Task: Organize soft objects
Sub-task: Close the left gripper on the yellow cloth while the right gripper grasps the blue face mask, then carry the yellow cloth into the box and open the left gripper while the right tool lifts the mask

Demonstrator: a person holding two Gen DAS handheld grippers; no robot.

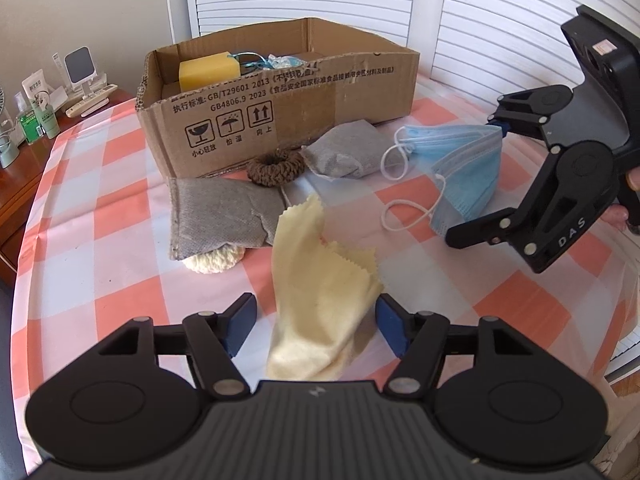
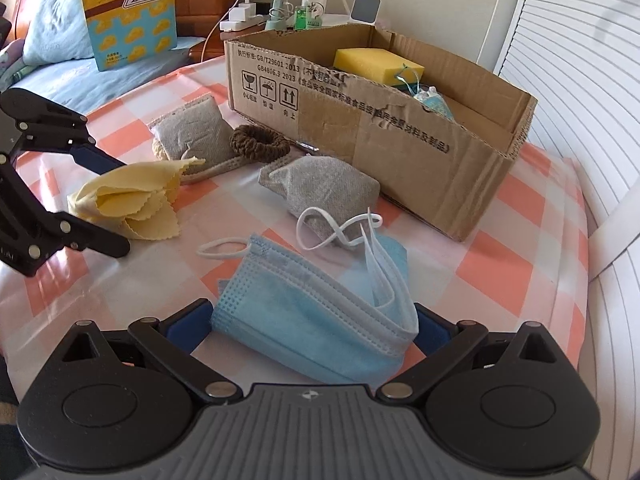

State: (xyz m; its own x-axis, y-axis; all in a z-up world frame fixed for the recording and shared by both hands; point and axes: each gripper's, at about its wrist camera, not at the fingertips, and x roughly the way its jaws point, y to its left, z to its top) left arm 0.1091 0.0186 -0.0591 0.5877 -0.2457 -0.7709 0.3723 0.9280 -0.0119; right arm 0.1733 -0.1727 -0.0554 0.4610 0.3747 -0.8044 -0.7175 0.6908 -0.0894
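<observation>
Yellow cloth (image 1: 320, 292), pinked along its edges and crumpled, lies on the checked tabletop (image 1: 100, 240) between the spread fingers of the left tool (image 1: 316, 326); neither blue pad touches it. Blue face masks (image 2: 320, 320), stacked and folded over, lie likewise between the spread fingers of the right tool (image 2: 312, 326), with the white ear loops (image 2: 340, 228) trailing ahead of it. Whether the right-hand pad touches the mask edge cannot be told.

Ahead of the left tool, a grey pouch (image 1: 220, 216) lies flat, partly covering a cream fluffy pad (image 1: 214, 262) and just beside the cloth's far corner. Beyond it sits a brown braided hair tie (image 1: 276, 168), close against the front wall of the cardboard box (image 1: 280, 116). A second grey pouch (image 2: 320, 188) lies ahead of the right tool, touching the ear loops and near the box.

Inside the box are a yellow sponge (image 2: 376, 64) and a small bundle with pale blue cord (image 2: 428, 96); the rest of its floor is bare. The box's top is open, its front rim torn and uneven.

Open tabletop lies to the left tool's left side and to the right tool's right, running to the tabletop's edge. Slatted white doors (image 1: 500, 12) stand behind the box.
</observation>
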